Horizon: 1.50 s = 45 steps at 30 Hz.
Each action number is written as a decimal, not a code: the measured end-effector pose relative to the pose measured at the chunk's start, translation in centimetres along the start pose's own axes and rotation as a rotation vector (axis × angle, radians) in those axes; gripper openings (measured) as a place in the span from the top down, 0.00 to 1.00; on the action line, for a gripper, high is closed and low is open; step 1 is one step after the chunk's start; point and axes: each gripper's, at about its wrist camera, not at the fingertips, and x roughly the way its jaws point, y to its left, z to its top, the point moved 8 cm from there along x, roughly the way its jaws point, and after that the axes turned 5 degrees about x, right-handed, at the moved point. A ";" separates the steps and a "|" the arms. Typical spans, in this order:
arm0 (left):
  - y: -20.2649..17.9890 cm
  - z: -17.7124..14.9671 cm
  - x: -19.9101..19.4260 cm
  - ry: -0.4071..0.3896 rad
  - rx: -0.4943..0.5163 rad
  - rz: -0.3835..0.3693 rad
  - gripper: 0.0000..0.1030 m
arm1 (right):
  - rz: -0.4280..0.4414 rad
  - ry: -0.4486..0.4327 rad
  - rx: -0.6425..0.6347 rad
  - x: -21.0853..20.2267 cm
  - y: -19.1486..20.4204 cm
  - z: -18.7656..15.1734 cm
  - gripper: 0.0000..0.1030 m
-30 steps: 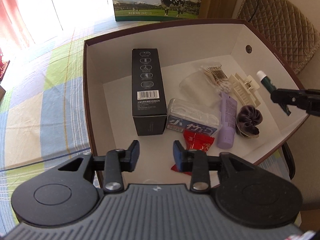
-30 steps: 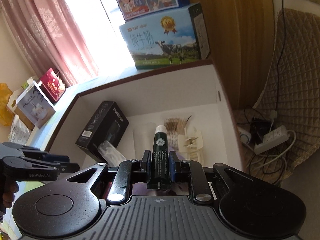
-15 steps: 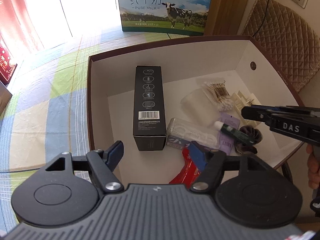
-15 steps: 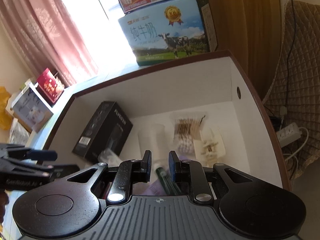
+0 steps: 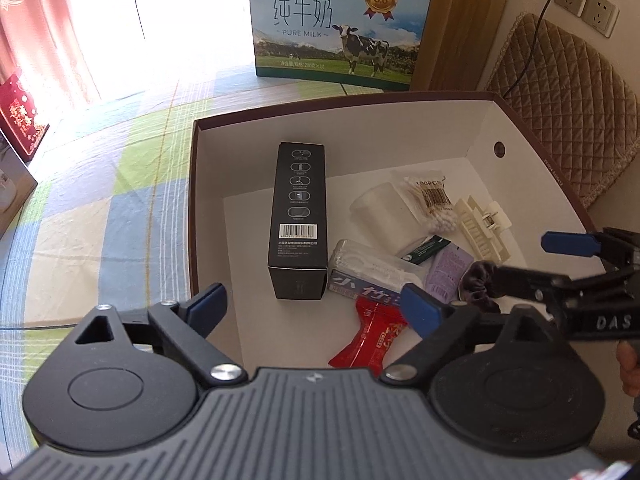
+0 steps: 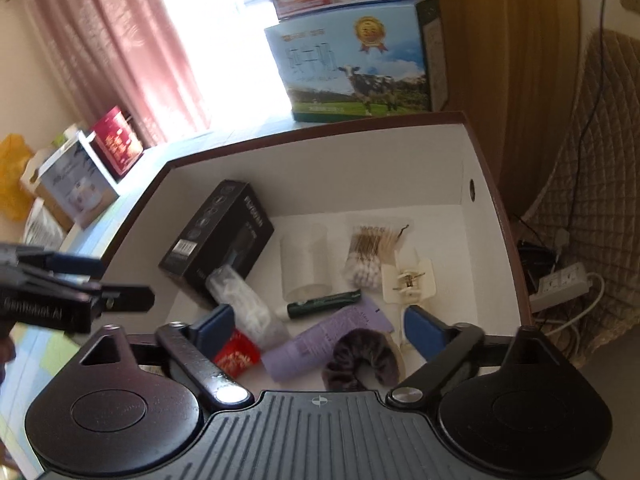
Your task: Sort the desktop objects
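Currently both grippers hang over the box [image 5: 192, 200], jaws spread wide, nothing held: left gripper [image 5: 316, 306], right gripper [image 6: 320, 326]. Green tube [image 6: 325, 303] lies flat on the box floor, between the clear cup [image 6: 306, 264] and the purple tube [image 6: 328, 342], touching the latter.

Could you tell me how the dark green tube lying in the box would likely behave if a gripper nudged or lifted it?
The dark green tube is slim and round and lies flat on the box floor, so a sideways nudge would probably roll it. It looks small, so likely light. Its smooth surface may slip between the fingers unless gripped across its middle.
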 end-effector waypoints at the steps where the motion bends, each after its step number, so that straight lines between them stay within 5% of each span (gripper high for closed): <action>1: 0.0 -0.1 -0.2 -0.005 0.001 0.008 0.07 | -0.009 0.003 -0.005 -0.2 0.0 -0.1 0.07; 24: 2.0 -3.1 -7.2 -0.117 -0.006 0.060 0.01 | -0.089 -0.070 -0.006 -5.0 4.0 -3.1 0.02; 45: 4.9 -10.1 -13.3 -0.107 -0.012 0.070 0.01 | -0.108 -0.102 0.019 -9.4 10.1 -8.3 0.02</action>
